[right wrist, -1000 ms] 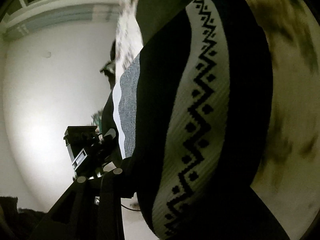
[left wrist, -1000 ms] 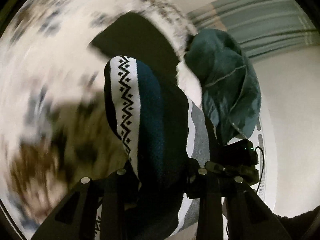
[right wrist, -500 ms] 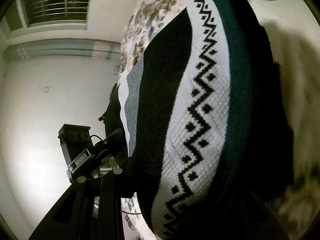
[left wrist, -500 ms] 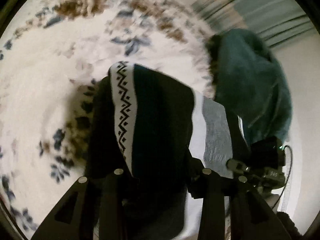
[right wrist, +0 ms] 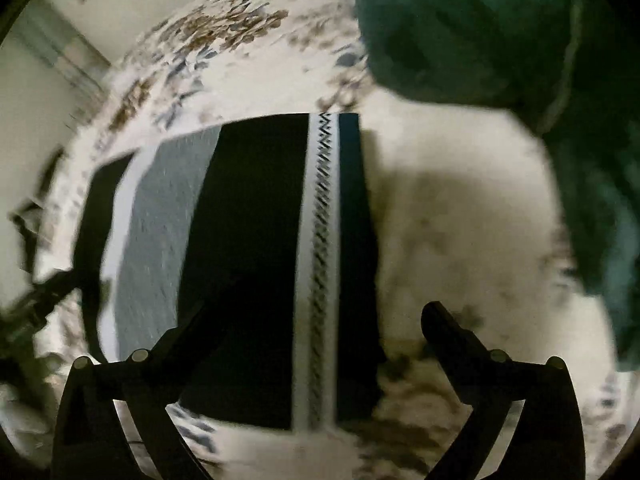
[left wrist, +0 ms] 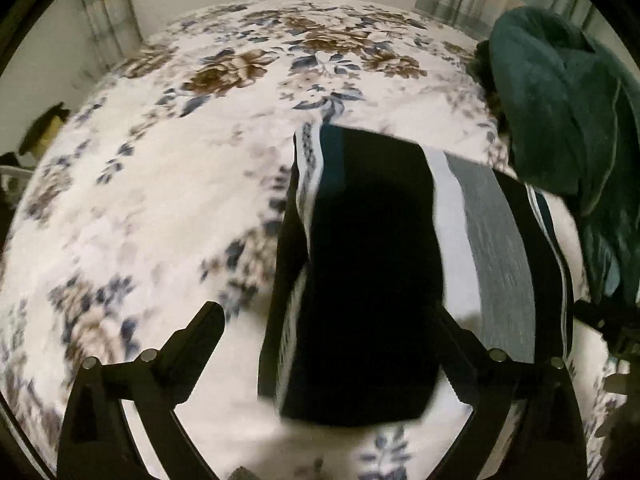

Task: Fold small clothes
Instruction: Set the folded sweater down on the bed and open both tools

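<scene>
A bed with a white flowery blanket (left wrist: 168, 184) fills the room. The folded dark striped knit top (left wrist: 372, 264) lies on it, stripes running away. Both tongs, left (left wrist: 328, 320) and right (right wrist: 320, 312), are wide apart.

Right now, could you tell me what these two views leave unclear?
- Striped garment: near end hidden behind the left gripper fingers; layers underneath unseen.
- Zigzag band: smeared by motion blur, right view.
- Green cloth: cut off by the frame edge.
- Right gripper: contact with the garment unclear.
</scene>
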